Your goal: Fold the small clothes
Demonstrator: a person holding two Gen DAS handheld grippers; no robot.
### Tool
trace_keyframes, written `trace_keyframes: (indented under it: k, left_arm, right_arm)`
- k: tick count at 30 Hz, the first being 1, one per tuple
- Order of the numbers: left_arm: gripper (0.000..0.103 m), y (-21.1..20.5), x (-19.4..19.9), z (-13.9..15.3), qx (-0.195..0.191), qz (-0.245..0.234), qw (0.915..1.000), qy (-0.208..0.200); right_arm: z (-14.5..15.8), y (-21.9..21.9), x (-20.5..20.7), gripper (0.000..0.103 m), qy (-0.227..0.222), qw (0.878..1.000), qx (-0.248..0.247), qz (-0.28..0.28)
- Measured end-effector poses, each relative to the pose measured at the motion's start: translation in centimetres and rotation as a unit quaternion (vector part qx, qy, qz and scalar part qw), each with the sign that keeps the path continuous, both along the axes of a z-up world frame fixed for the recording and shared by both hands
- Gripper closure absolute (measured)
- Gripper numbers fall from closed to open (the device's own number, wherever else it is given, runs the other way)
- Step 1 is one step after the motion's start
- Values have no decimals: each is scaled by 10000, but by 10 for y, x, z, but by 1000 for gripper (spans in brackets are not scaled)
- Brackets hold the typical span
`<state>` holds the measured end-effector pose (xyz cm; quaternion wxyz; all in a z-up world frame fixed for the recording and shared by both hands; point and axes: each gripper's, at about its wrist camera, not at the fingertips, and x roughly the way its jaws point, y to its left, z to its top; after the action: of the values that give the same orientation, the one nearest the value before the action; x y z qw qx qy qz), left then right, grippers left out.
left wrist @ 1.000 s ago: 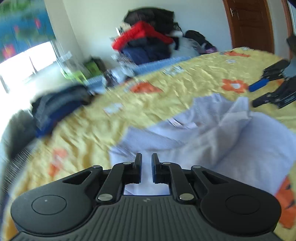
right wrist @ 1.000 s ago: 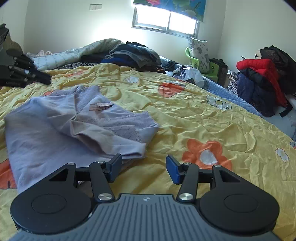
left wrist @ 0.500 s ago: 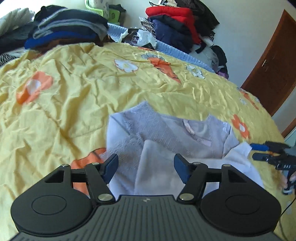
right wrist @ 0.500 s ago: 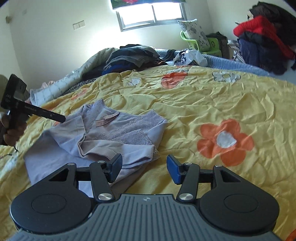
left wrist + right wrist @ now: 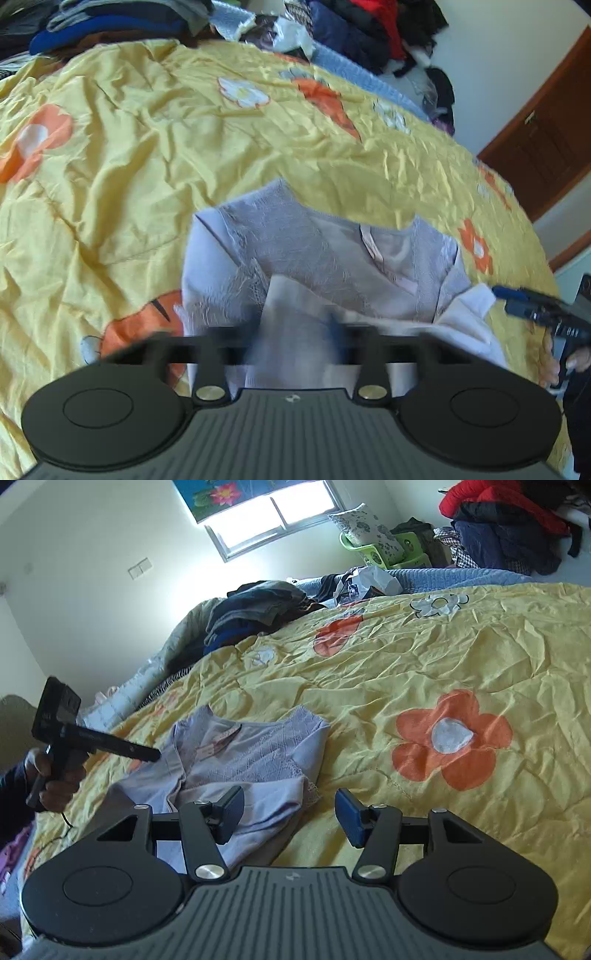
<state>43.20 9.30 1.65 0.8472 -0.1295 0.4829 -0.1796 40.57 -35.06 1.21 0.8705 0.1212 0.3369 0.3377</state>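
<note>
A lilac top [image 5: 332, 258] with a lace yoke lies on the yellow flowered bedspread [image 5: 147, 166], one pale sleeve folded across its front. My left gripper [image 5: 291, 339] hovers over that sleeve. Its fingers are smeared by motion, its jaws are closing, and cloth shows in the gap. Whether the pads press on it is not visible. In the right wrist view the left gripper [image 5: 157, 755] points at the top's [image 5: 251, 753] collar side, held in a hand. My right gripper [image 5: 290, 818] stands open at the top's lower edge, nothing between its blue pads. It appears again, as the right gripper [image 5: 508, 301], at the sleeve end.
A stack of dark folded clothes [image 5: 258, 605] sits at the bed's far side. A red and navy heap [image 5: 498, 524] lies beyond the blue blanket edge. A green chair [image 5: 384, 550] stands under the window [image 5: 273, 517]. A brown door [image 5: 546, 140] is at the right.
The left jaws went from nearly shut to wide apart and are now blurred, coming together. The left gripper swung over the top and tipped downward. The right wrist view has rolled, tilting the bed.
</note>
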Motion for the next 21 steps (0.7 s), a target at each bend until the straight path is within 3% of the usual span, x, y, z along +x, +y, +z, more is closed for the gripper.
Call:
trace_keyframes:
  k: [13,14,15,21]
  left_arm:
    - [84,-8,0,-4,93,-142,9999,-2]
    - [85,-9,0,-4,117,-101,9999,-37]
    - [99,-10,-1,-2,175,-37,9998,-104]
    - [101,-7,-9,13,370,192,9978,-524]
  right_arm:
    - [0,-2,1,41,20,9999,148,-81]
    - [0,-2,1,41,34,9998,167,-58]
    - [0,-2,2,41,50,9998,194,-51]
    - [-2,-3,1,40,63,9998,197,-51]
